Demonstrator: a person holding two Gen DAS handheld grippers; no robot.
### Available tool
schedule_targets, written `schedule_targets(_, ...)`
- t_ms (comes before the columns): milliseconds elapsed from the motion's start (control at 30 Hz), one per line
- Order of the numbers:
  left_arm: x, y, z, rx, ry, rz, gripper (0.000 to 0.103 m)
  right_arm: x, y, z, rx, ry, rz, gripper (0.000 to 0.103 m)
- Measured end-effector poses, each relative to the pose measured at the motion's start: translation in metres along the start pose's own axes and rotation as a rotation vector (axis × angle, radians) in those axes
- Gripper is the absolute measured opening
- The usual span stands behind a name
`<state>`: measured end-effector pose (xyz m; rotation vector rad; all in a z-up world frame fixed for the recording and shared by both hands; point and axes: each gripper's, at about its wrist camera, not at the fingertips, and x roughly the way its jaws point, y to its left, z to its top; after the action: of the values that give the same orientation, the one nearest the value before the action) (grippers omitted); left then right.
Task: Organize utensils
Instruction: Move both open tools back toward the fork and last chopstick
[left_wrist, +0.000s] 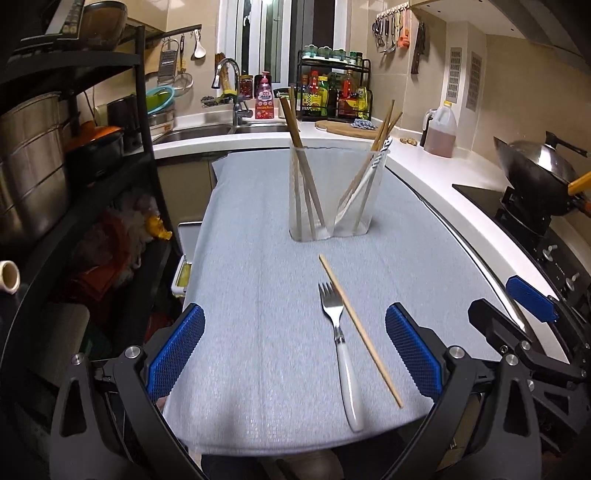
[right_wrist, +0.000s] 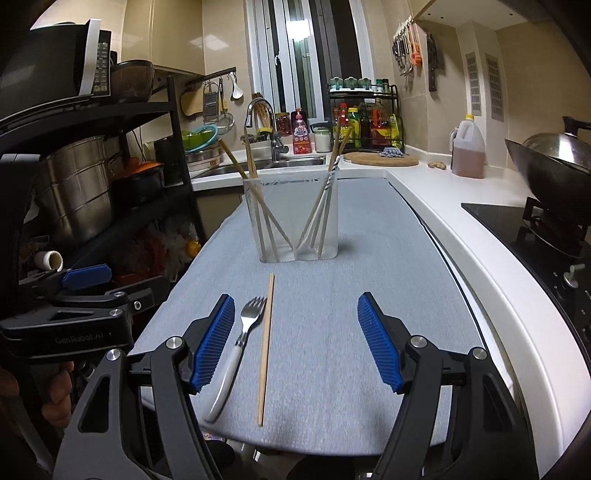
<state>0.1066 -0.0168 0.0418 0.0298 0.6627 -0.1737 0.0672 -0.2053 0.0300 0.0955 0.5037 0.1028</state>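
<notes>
Two loose utensils lie side by side near the front edge of the grey-covered bench (left_wrist: 258, 258): a white-handled fork (left_wrist: 341, 350) with its tines pointing toward the far edge, and a single wooden chopstick (left_wrist: 360, 330) just to its right, close against the tines. Toward the far edge stands a clear two-compartment holder (left_wrist: 334, 192), with chopsticks (left_wrist: 295, 129) leaning in its left compartment and more chopsticks with a white-handled utensil in its right. Both the left gripper (left_wrist: 295, 354) and right gripper (right_wrist: 295, 339) hover above the front edge with jaws spread wide, holding nothing.
</notes>
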Motion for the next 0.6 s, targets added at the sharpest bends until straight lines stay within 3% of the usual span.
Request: schedule_targets(600,-0.009,0.004,-0.036,-0.022,0.006,0.018,0.095,-0.001,0.002,-0.039,-0.009,0.059,-0.038,0.07)
